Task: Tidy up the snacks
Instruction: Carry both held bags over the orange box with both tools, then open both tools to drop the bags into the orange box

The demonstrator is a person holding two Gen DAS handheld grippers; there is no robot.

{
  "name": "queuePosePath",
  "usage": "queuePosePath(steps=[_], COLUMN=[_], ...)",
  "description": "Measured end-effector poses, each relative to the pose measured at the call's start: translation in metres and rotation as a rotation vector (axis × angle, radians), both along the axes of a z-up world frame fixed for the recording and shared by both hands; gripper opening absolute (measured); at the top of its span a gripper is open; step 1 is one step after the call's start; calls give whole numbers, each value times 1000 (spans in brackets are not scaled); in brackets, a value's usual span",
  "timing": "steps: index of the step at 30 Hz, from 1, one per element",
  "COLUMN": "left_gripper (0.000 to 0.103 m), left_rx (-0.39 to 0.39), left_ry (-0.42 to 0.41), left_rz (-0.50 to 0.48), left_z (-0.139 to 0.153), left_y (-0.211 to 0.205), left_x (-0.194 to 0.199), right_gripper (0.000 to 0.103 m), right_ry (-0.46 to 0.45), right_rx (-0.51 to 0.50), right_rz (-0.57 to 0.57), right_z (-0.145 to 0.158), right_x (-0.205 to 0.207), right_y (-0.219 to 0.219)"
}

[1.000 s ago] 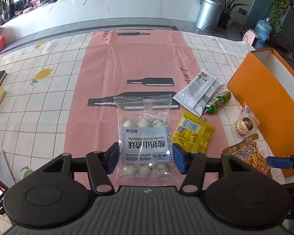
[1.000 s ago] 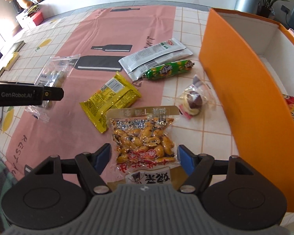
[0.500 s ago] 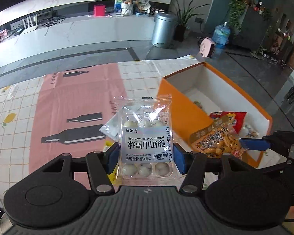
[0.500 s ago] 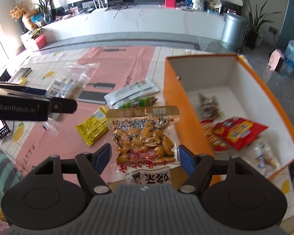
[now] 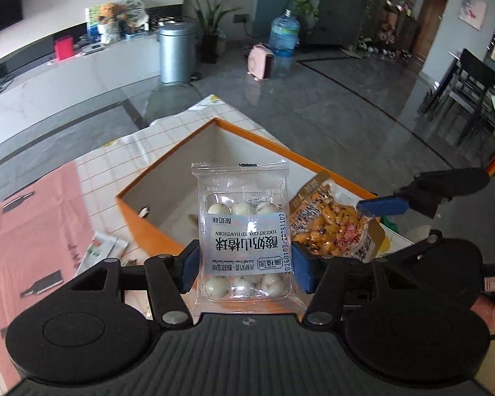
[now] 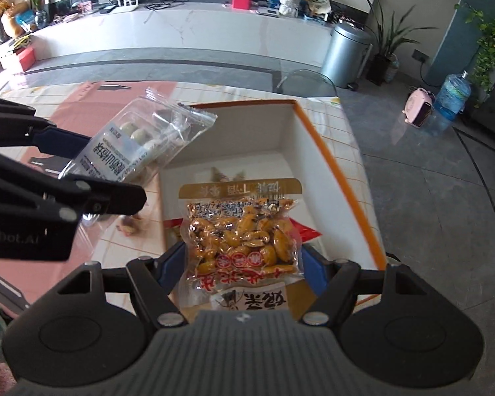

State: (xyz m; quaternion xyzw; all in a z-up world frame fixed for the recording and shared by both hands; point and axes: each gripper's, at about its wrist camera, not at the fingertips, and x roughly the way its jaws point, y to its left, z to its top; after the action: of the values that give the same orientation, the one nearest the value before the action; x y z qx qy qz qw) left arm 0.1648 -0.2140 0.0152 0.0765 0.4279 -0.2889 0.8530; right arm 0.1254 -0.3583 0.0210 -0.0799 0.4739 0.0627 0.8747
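The left gripper (image 5: 244, 265) is clamped on a clear packet of white yogurt hawthorn balls (image 5: 244, 231), its blue pads pressing the packet's two side edges, and it holds the packet in the air above the near left corner of an open orange box (image 5: 168, 178) with white inner walls. The right gripper (image 6: 239, 265) is clamped on a clear bag of yellow-brown broad beans (image 6: 242, 241) with a gold strip at its far end and red round marks on its near half, held above the inside of the same box. The left view alone shows the bean bag from the side, just right of the ball packet, with one blue finger (image 5: 382, 206) of the right gripper beyond it, and a white and green packet (image 5: 100, 247) lying on the surface left of the box. The right view alone looks down into the box, where a red packet (image 6: 305, 231) and a small brown wrapped snack (image 6: 227, 175) lie on the white floor, and a small wrapped sweet (image 6: 130, 226) sits on the checked cloth (image 6: 247, 94) just outside the box's left wall. The ball packet carries a pale label with black characters and holds two rows of balls.
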Motion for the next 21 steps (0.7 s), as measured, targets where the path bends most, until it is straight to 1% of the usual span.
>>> queuePosePath(steps=[4,6,8,10,13,16,18,21], left_gripper=[65,65,65,65,65,65,65,66], left_rx=[64,84,107,147,215,251,270,307], left_ry=[-5,2,17,21,1,12,35,39], left_rz=[-49,-83,-96,-105,-148,-186,-193,-192], left_z=[-12,-20,-30,-42,-58,-68,-76,-85], left_y=[-22,-30,-37,-42,-53,-62,-66,-68], left_x=[18,25,33,42,51,59,68,74], right_gripper=[71,71,71,71,71,71,71,71], right_ry=[32,44,66,85,114,136,144,150], right_rx=[-2,-25,-38,-40,-60,-86,-97,-90], right_rz=[20,51,63,70,83,101,119,147], right_z=[-9,-18,-29,-39,-54,-68,-75,-81], right_x=[22,31,39,46,60,71,78,84], right_y=[-17,-18,-21,-24,-25,-26,-27,-28])
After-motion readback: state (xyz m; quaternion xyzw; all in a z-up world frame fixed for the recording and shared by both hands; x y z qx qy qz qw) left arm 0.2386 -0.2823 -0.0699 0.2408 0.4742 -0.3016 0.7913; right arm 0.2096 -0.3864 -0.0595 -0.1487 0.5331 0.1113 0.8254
